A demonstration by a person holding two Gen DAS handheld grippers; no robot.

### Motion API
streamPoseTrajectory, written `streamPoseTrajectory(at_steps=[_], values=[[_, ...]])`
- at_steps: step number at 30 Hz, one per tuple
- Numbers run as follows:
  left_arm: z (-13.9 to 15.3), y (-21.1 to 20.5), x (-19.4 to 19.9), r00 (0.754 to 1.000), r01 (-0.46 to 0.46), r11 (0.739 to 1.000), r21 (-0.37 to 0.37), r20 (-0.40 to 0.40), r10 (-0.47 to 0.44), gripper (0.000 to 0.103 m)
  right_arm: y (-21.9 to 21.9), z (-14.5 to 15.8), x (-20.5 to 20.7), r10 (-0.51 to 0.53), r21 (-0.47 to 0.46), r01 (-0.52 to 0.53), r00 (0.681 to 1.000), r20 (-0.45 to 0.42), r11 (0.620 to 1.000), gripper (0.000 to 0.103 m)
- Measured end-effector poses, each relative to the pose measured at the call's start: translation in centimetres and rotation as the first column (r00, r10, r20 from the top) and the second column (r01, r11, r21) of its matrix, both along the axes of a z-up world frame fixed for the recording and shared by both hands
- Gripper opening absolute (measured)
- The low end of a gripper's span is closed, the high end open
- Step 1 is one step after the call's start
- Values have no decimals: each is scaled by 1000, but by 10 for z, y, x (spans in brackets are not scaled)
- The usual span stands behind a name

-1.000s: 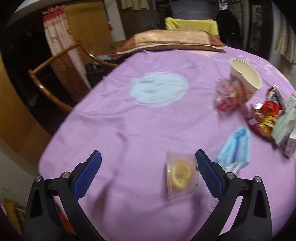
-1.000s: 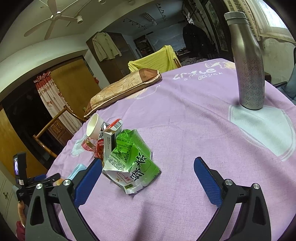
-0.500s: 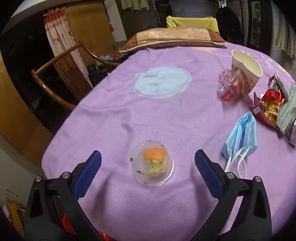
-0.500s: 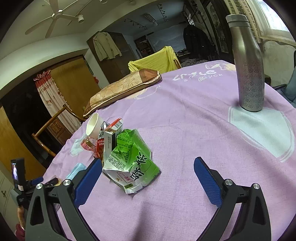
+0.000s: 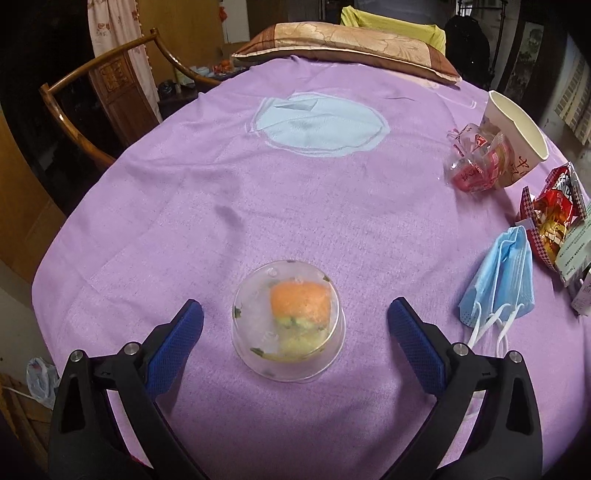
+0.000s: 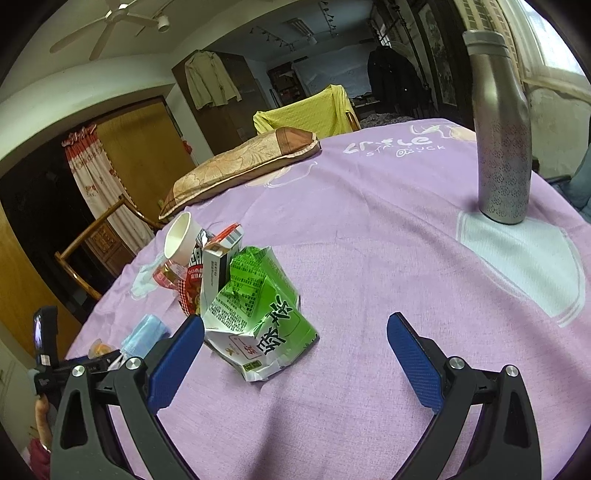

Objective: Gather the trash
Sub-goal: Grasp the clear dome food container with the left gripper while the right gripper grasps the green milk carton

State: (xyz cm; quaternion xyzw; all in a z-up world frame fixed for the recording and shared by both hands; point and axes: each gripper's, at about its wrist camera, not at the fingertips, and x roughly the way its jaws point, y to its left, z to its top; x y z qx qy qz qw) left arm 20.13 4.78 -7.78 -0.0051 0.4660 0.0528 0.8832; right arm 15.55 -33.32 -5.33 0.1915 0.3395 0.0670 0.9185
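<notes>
- Left gripper (image 5: 294, 334): jaws spread wide, holding nothing, touching nothing. Clear plastic cup (image 5: 289, 320) sits upside down on the cloth between the blue pads, clear of both; orange slice and greenish scraps inside.
- Right gripper (image 6: 295, 345): jaws spread wide, empty. Crushed green carton (image 6: 260, 314) lies just ahead, close to the left pad; can't tell if it touches.
- Right of the left gripper: blue face mask (image 5: 504, 275), flat, near the right pad. Further ahead-right: red snack wrapper (image 5: 550, 218), clear red-print wrapper (image 5: 476, 162) against a tilted paper cup (image 5: 513, 138).
- Behind the green carton: small white box (image 6: 218, 269), partly hidden; print unreadable.
- Cut off: packaging at the right edge of the left view; can't identify.
- Far ahead-right of the right gripper: steel bottle (image 6: 502, 129), upright, well apart.
- Surface: round table under purple cloth (image 5: 295, 184) with pale blue patches; cushion (image 5: 351, 42) at the far edge.
- Room: wooden chair (image 5: 107, 92) ahead-left, yellow-draped chair (image 6: 310, 114) beyond, ceiling fan (image 6: 118, 22).
</notes>
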Motion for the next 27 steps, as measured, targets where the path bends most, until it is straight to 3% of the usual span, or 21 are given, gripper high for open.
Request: streamPoseTrajectory(at_steps=[10,12,16,19,22,24,27], values=[[2,-19,-13,997,7,989,151,73,-18,97,52,3,9,152,-234,-160,987,-54,959,97],[2,-19,-13,997,10,989,149,73,-21,97,55,0,17,183,-214,-198,979,-89,956,97],[2,-12,-13,998,17,995,101,63,-24,97,49,-5,41,181,-113,-196,975,-129,974,98],[1,-4,-10,999,20,999,41,45,-21,97,47,-13,58,165,-94,-182,972,-170,979,98],[1,-4,-9,999,29,999,30,42,-31,97,45,-21,63,182,-40,-195,960,-212,980,98],[1,-4,-9,999,29,999,31,42,-31,97,45,-20,61,190,-36,-201,963,-192,979,97],[1,-4,-10,998,32,999,28,44,-33,97,44,-6,48,182,-62,-187,981,-69,980,96]])
